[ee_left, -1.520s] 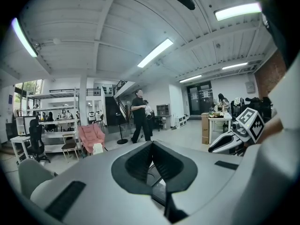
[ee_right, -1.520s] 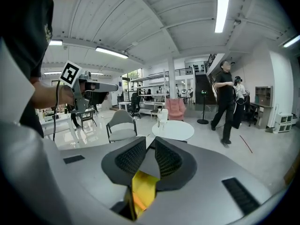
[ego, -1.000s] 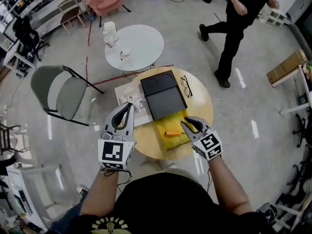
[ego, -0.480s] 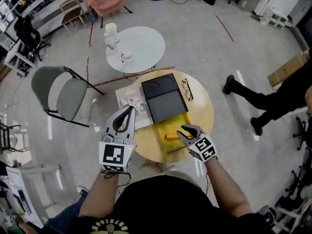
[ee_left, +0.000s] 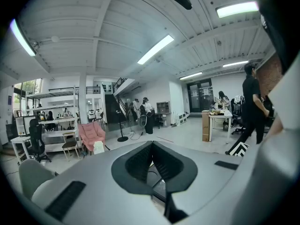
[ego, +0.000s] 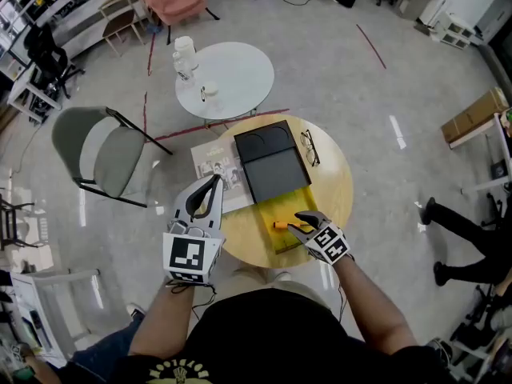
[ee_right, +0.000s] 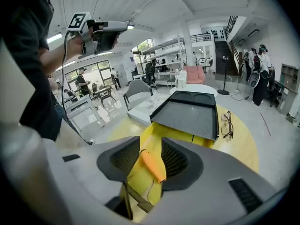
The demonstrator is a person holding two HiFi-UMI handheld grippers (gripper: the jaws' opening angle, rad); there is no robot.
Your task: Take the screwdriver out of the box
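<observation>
Down at the near edge of the round wooden table (ego: pixel 332 186), the right gripper (ego: pixel 294 223) hangs over the yellow box (ego: pixel 276 206). Its jaws have just been opening and are wide now, with the orange screwdriver (ee_right: pixel 152 165) lying in the box between them, not pinched. The left gripper (ego: pixel 214 180) sits off the table's left side, jaws together, nothing in them. Farther back, a black lid (ego: pixel 268 158) covers the box's far part, with glasses (ego: pixel 309 146) beside it and a white table (ego: pixel 232 74) beyond.
</observation>
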